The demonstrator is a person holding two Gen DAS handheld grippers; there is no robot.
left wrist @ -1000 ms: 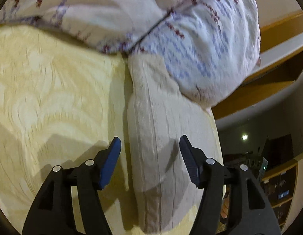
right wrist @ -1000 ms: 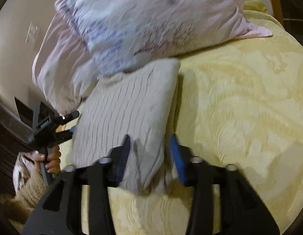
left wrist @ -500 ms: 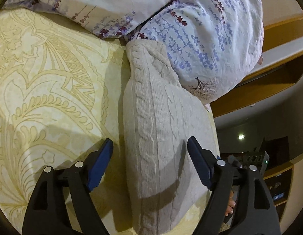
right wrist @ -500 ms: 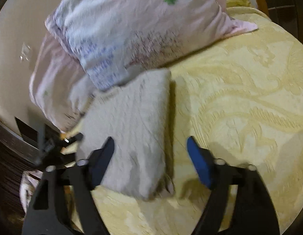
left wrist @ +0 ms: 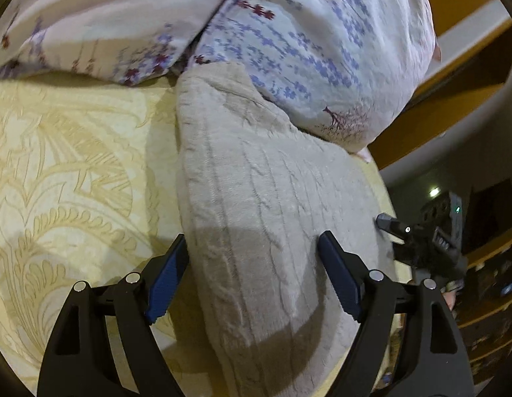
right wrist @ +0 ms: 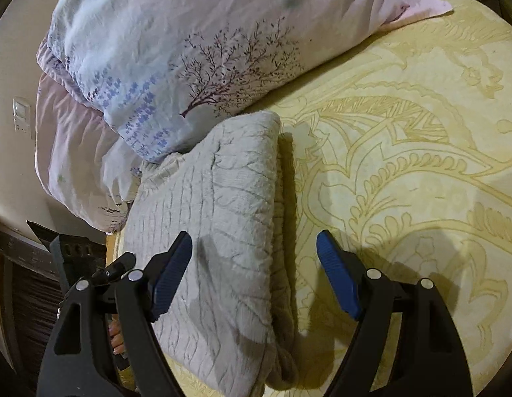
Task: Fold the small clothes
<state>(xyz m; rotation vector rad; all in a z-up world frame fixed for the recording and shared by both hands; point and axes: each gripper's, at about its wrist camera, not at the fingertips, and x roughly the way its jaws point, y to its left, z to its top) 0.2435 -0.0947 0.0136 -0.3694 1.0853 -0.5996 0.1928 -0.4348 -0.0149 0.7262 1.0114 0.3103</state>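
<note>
Folded beige cable-knit sweater (left wrist: pixel 265 218) is being rested on a yellow patterned bedspread (left wrist: pixel 67 178), its far end touching a floral pillow (left wrist: pixel 305 43). It is being straddled by the left gripper (left wrist: pixel 252 274), jaws spread wide, gripping nothing. The right gripper (right wrist: pixel 254 271) is likewise being held wide apart over the sweater's edge.

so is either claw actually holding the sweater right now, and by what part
Nothing is held. The left claw and right claw are both open over the folded beige sweater, which lies on the yellow bedspread.
</note>
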